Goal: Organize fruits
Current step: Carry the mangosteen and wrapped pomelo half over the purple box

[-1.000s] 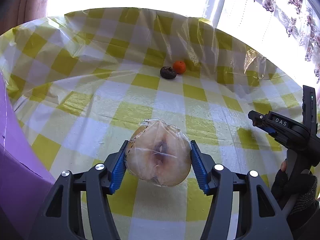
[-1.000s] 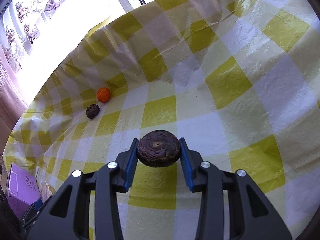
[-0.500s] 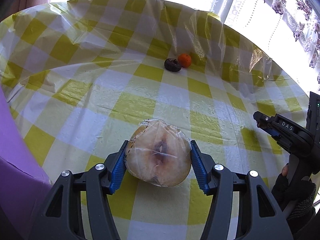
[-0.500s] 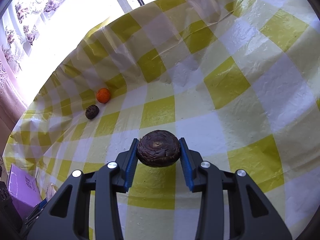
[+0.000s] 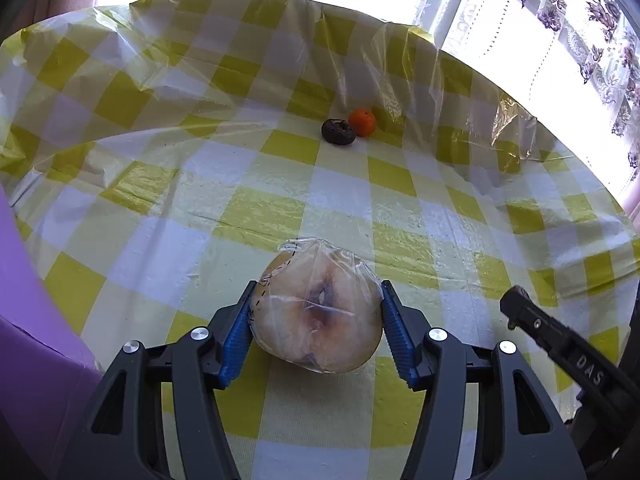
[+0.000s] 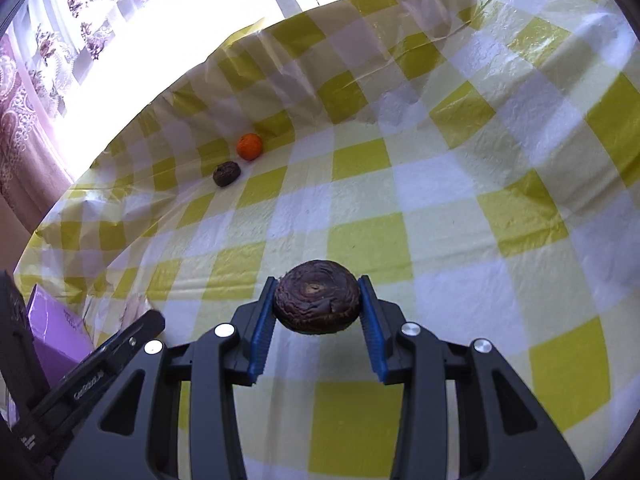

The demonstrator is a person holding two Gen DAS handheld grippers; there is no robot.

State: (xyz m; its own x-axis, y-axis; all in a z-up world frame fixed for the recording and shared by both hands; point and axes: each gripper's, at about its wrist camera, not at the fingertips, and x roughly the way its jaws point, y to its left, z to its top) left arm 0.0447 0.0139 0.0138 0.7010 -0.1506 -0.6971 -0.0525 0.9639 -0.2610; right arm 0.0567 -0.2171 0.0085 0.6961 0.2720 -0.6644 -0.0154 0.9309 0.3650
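Note:
My left gripper (image 5: 316,316) is shut on a pale cut fruit half wrapped in clear film (image 5: 316,312), held above the yellow-checked tablecloth (image 5: 280,184). My right gripper (image 6: 318,308) is shut on a dark wrinkled fruit (image 6: 316,302), also held off the cloth. Far back by the window lie a small orange fruit (image 5: 362,122) and a second dark wrinkled fruit (image 5: 338,132), side by side and touching or nearly so; the right wrist view shows the orange fruit (image 6: 249,146) and the dark one (image 6: 226,173) too. The right gripper's black body (image 5: 560,344) shows at the lower right of the left wrist view.
A purple box (image 5: 24,320) stands at the left edge of the table and appears in the right wrist view as a purple box (image 6: 56,328) too. The cloth's plastic cover rises in folds along the back edge (image 5: 400,60). A bright window with patterned curtains (image 5: 580,8) is behind.
The right gripper has shifted sideways toward the left gripper with its dark fruit; the left gripper's body now shows at the right view's lower left. Both grips are unchanged.

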